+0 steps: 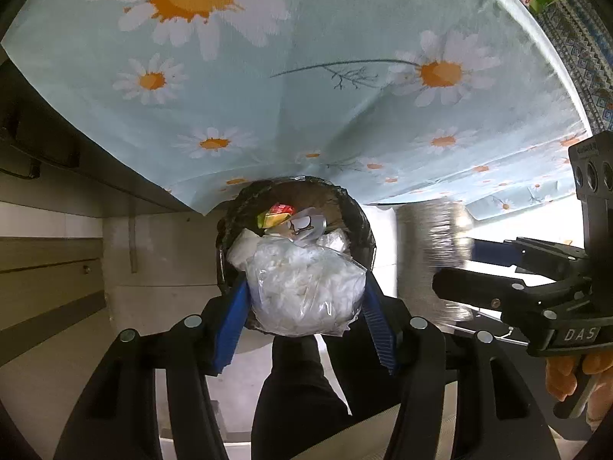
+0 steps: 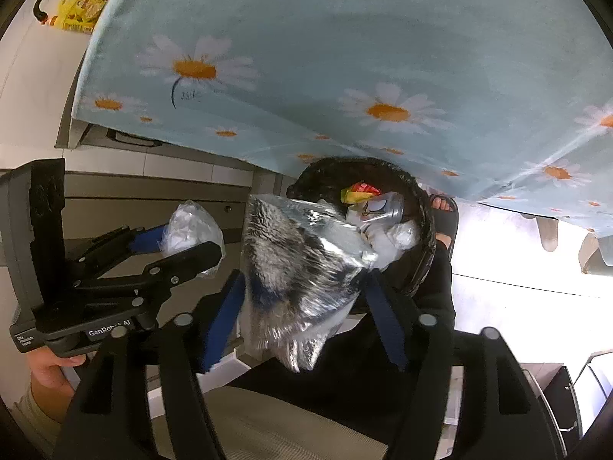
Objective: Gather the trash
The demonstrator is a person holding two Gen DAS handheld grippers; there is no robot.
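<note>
My left gripper [image 1: 304,306] is shut on a clear plastic bag of white crumpled paper [image 1: 302,287], held over the near rim of a black-lined trash bin [image 1: 354,207]. The bin holds a red-yellow wrapper [image 1: 277,214], a silver can [image 1: 306,226] and white scraps. My right gripper [image 2: 302,306] is shut on a crinkled silver foil bag [image 2: 295,268], held beside the same bin [image 2: 417,191]. The foil bag shows blurred in the left wrist view [image 1: 433,253]. The left gripper and its bag [image 2: 191,230] show at the left of the right wrist view.
A light blue daisy-print tablecloth [image 1: 306,76] hangs over the table edge just behind the bin. A sandalled foot [image 2: 444,211] stands right of the bin. A yellow package [image 2: 76,11] lies on the floor far left. Grey cabinet fronts [image 1: 46,276] are at the left.
</note>
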